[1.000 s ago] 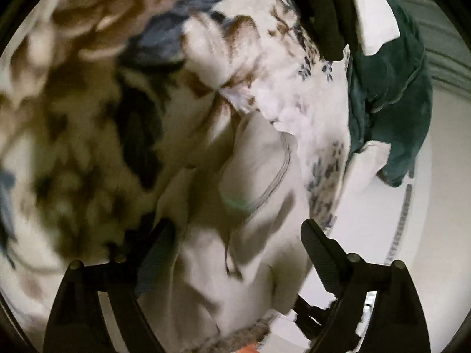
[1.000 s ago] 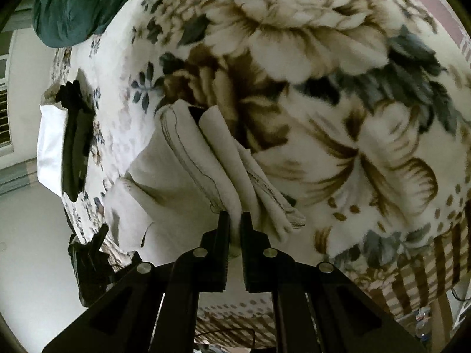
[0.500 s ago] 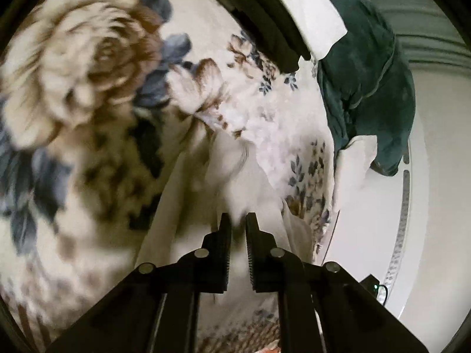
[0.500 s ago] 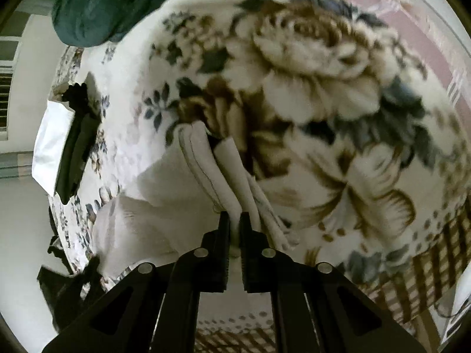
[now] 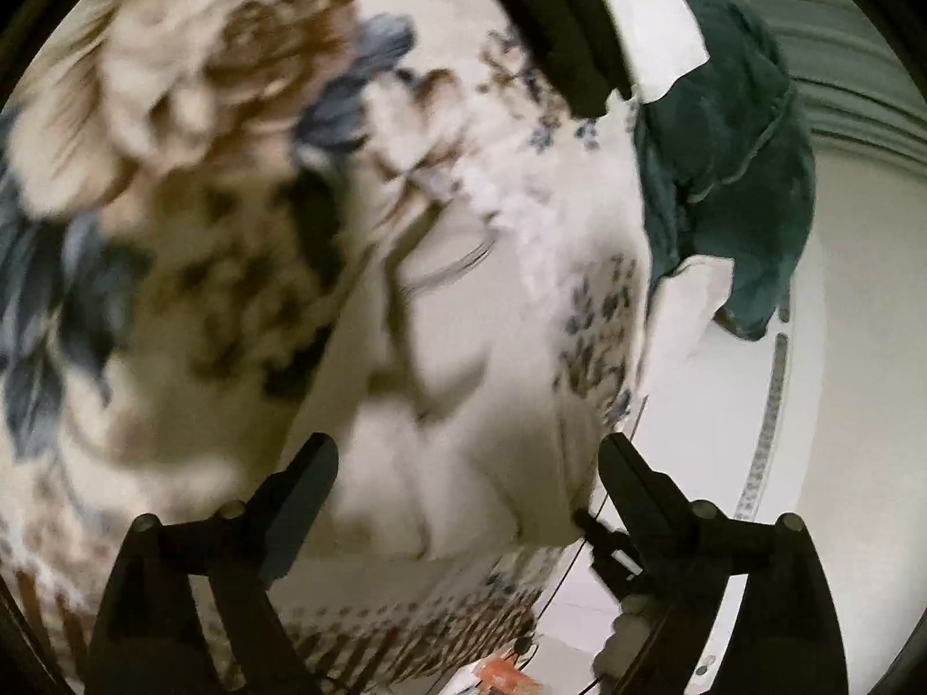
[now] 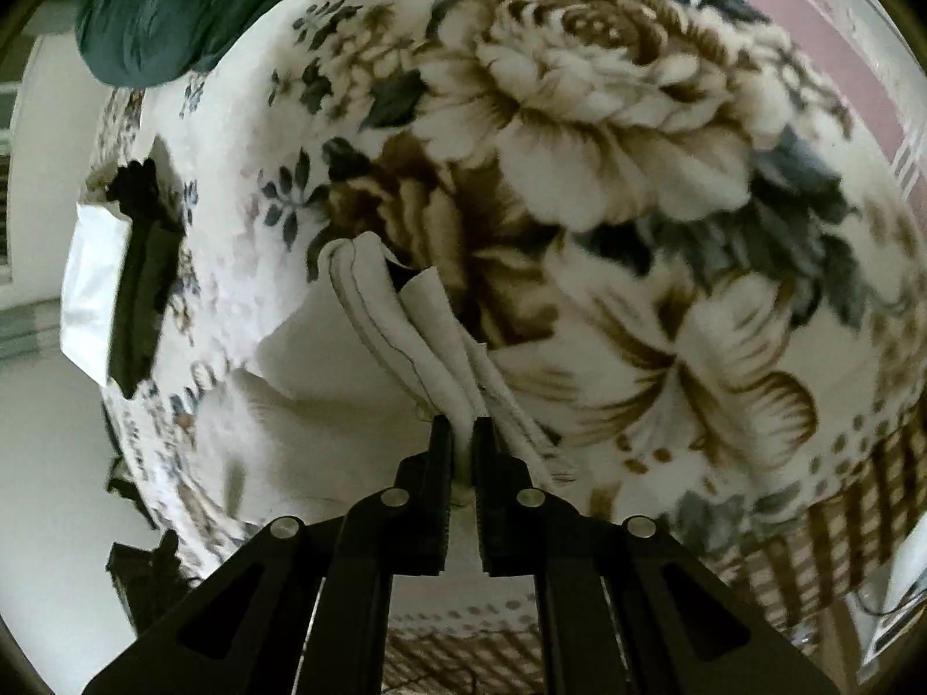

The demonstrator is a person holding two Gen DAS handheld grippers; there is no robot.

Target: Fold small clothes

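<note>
The cream garment (image 6: 371,347) lay bunched on the floral blanket (image 6: 608,116). The right gripper (image 6: 462,434) pinched its fold; the left gripper (image 5: 469,463) was opening, empty. Best regrip a free corner squarely.

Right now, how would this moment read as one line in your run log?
step: folding | left tongs: opening, off cream garment | right tongs: clamped on garment's bunched edge | surface: floral blanket
</note>
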